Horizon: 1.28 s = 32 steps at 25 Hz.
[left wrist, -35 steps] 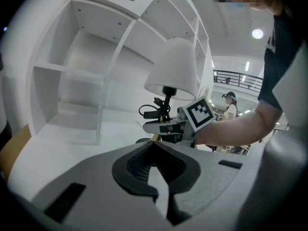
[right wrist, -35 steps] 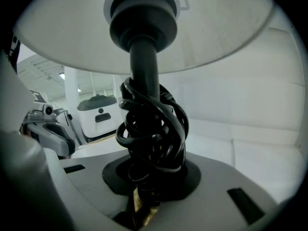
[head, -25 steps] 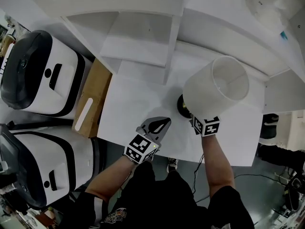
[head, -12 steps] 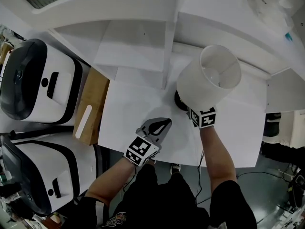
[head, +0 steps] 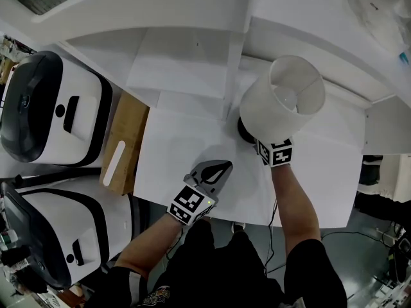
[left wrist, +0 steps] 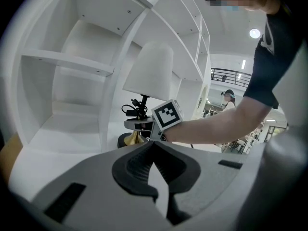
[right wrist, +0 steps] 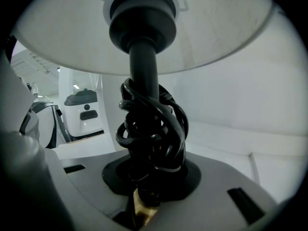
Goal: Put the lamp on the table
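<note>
The lamp [head: 282,95] has a white drum shade, a black stem [right wrist: 143,61] wound with a black cord [right wrist: 151,129], and a black base [head: 243,131]. It stands at the back of the white table [head: 180,153], close to the shelf divider. My right gripper [head: 264,145] is shut on the stem under the shade. Seen from the left gripper view, the base [left wrist: 126,139] sits low at the table top; I cannot tell whether it touches. My left gripper [head: 217,169] hovers over the table's front middle, shut and holding nothing.
White shelving [head: 186,63] rises behind the table, with an upright divider [head: 232,76] just left of the lamp. A brown cardboard box [head: 122,140] stands against the table's left side. Two white-and-black machines [head: 51,101] are further left. A cable [head: 270,223] hangs below the front edge.
The right gripper has carried the lamp a little toward the back of the table, and the shade stands more upright. The left gripper has stayed where it was.
</note>
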### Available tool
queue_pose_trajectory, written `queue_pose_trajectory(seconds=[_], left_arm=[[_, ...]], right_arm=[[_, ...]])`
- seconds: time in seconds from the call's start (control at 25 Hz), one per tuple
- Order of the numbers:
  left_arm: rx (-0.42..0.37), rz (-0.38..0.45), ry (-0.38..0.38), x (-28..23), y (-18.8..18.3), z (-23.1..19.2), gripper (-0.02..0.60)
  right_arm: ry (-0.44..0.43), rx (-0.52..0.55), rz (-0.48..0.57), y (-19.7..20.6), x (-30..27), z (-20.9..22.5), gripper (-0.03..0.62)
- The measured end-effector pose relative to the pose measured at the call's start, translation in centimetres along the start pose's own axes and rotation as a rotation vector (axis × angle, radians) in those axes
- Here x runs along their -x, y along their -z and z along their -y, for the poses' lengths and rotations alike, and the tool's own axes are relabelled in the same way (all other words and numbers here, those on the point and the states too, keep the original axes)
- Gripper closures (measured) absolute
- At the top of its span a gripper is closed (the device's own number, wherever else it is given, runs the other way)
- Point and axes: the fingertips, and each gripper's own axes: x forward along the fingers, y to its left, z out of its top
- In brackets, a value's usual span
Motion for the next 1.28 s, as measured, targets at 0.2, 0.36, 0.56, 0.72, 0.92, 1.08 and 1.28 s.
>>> queue_pose_trajectory(seconds=[0.2,0.36,0.56,0.72,0.92,1.08,1.28], left_arm=[[0.003,-0.009,-0.002,0.0,0.2,-0.5,0.575],[0.012,-0.009,-0.007,0.0,0.3,-0.5,0.575],[0.019,-0.009,-0.014,0.0,0.4,0.0,0.575],[0.021,-0.008,-0.015,0.0,0.4,0.9,0.575],[0.026,-0.007,-0.02,0.0,0.7,2.2,0.575],[0.029,0.001,-0.03,0.2,0.7,3.4,0.575],[0.037,0.009,-0.048,0.3,0.6,4.8,0.575]], right_arm=[[-0.001,0.008,0.012,0.1,-0.2,0.0,0.505],[-0.004,0.011,0.029,0.2,-0.1,-0.1,0.505],[-0.002,-0.001,0.035,0.2,0.2,-0.2,0.499],[0.028,-0.011,0.043,0.8,1.3,-0.2,0.479],[0.05,-0.024,0.04,1.7,3.1,-0.1,0.456],[0.06,-0.052,0.033,2.7,5.5,-0.1,0.454],[0.064,-0.089,0.029,4.1,9.4,-0.5,0.457]])
